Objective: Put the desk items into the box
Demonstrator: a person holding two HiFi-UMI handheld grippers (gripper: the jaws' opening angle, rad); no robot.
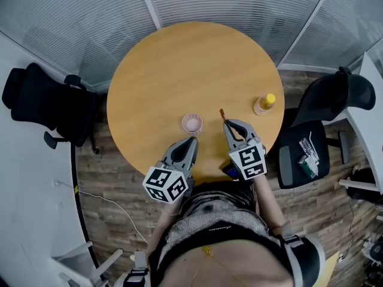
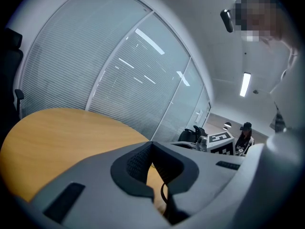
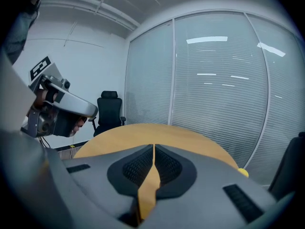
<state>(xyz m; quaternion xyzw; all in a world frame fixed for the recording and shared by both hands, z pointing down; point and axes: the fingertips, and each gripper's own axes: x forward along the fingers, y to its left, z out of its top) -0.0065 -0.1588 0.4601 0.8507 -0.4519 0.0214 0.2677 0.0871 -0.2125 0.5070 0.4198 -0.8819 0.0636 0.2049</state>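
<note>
On the round wooden table [image 1: 179, 64] stand a small pink cup [image 1: 192, 123] and a bottle with a yellow cap [image 1: 264, 104]; the cap [image 3: 243, 172] also shows in the right gripper view. A thin reddish-brown stick [image 1: 222, 113] lies just beyond my right gripper [image 1: 228, 123]. That gripper [image 3: 154, 147] is shut with nothing between its jaws. My left gripper [image 1: 191, 140] hovers near the table's front edge, just in front of the pink cup. Its jaws [image 2: 151, 143] meet at the tips and hold nothing. No box is in view.
A black office chair [image 1: 42, 103] stands left of the table. Another chair [image 1: 317, 136] at the right has a small object [image 1: 307, 156] on its seat. Glass walls with blinds [image 1: 239, 5] close off the far side. A white desk edge [image 1: 371, 124] is at the far right.
</note>
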